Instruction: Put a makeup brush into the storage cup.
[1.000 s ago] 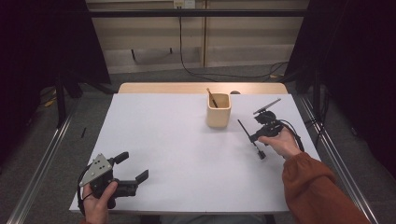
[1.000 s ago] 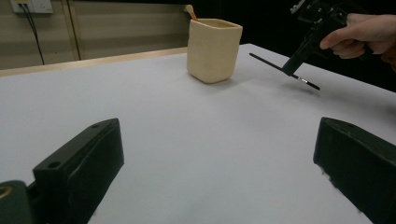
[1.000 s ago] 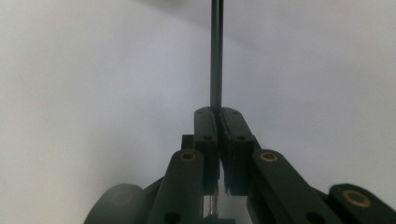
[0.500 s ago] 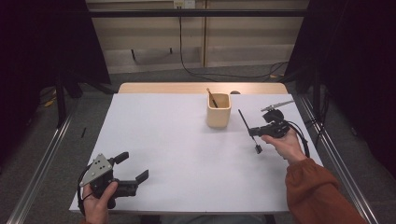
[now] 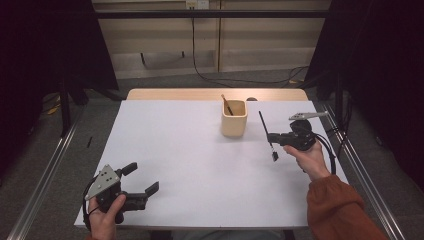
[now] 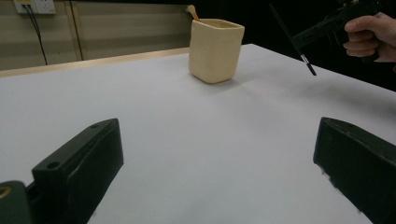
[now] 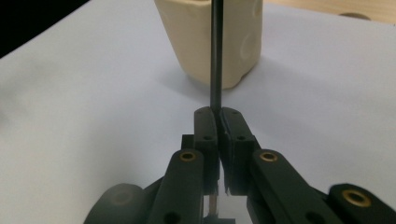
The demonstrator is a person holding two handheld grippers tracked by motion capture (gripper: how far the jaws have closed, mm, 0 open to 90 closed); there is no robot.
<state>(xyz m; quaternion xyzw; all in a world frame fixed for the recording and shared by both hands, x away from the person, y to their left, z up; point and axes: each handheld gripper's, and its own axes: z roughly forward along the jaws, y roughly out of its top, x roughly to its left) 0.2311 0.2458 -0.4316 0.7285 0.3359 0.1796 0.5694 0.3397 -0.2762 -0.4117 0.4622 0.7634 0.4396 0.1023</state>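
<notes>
The right gripper point(image 5: 272, 138) has its jaws pressed together on a thin black stick point(image 5: 266, 134), pinching it partway along its length. In the right gripper view the stick point(image 7: 215, 51) rises straight up from between the closed jaws and crosses in front of the cup point(image 7: 212, 39), which stands just ahead of the tool. In the high view the stick slants: its upper end points away from the person, its lower end hangs below the jaws with a small dark tip, clear of the table point(image 5: 175, 150). The whole tool is held up off the sheet by the person's right hand point(image 5: 310, 157).

The cup point(image 5: 234, 118) sits just beyond and to the left of the right gripper, near but not touching the stick. A wooden stick point(image 5: 227, 105) leans inside it.

The left gripper point(image 5: 140, 185) is well apart from all this, held low at the near left part of the table by the left hand point(image 5: 105, 220). Its jaws are spread wide with nothing between them. In the left gripper view, bare table lies between the jaws, the cup point(image 6: 215, 44) stands far ahead, and the right gripper point(image 6: 327, 29) with the stick point(image 6: 292, 39) shows ahead to the right.
</notes>
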